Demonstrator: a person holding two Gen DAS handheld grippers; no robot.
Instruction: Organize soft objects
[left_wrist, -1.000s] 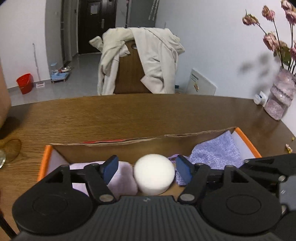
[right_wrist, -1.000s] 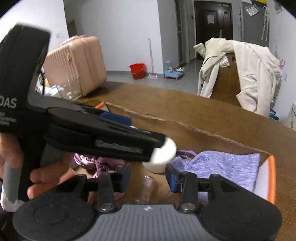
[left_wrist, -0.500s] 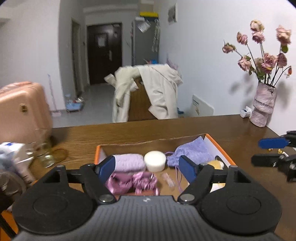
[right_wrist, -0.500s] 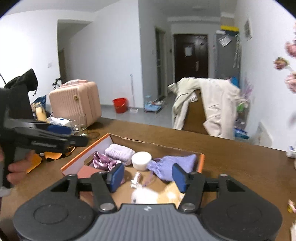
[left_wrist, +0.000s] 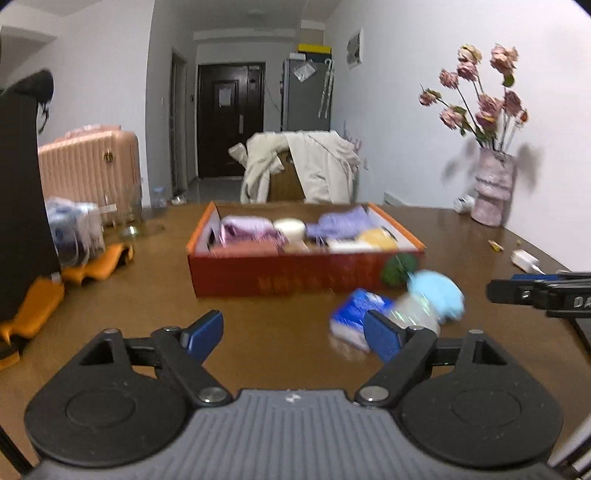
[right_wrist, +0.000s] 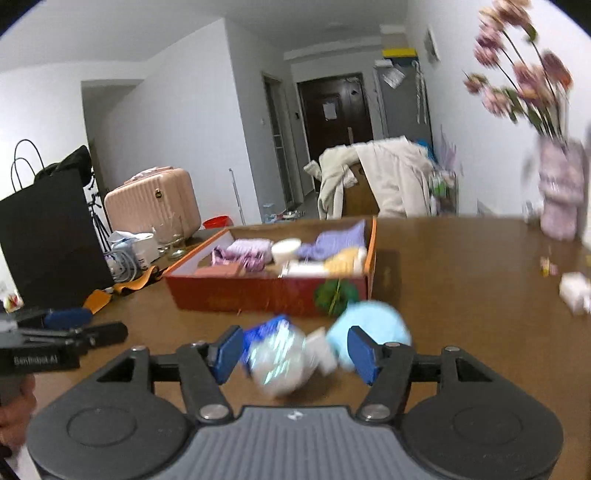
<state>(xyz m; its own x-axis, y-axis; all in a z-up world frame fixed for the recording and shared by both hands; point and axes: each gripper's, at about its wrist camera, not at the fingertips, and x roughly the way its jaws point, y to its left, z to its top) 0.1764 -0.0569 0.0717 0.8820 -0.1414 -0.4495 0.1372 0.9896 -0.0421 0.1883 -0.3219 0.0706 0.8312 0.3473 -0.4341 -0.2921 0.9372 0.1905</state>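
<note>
One orange-rimmed box (left_wrist: 303, 275) sits on the brown table (left_wrist: 147, 295), long axis running left to right, open top upward, soft items packed inside. Just in front of its right corner lie four blurred things: one green ball (left_wrist: 399, 267), one pale blue ball (left_wrist: 439, 291), one blue packet (left_wrist: 356, 314), one clear wrapped bundle (right_wrist: 277, 363). Left gripper (left_wrist: 293, 334) and right gripper (right_wrist: 295, 349) are both opening and grip nothing.

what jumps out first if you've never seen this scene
The orange box at the table's centre, packed with purple, white and yellow soft things. Loose in front of it lie a light blue puff, a blue packet and a green ball. A vase of pink flowers stands far right.
</note>
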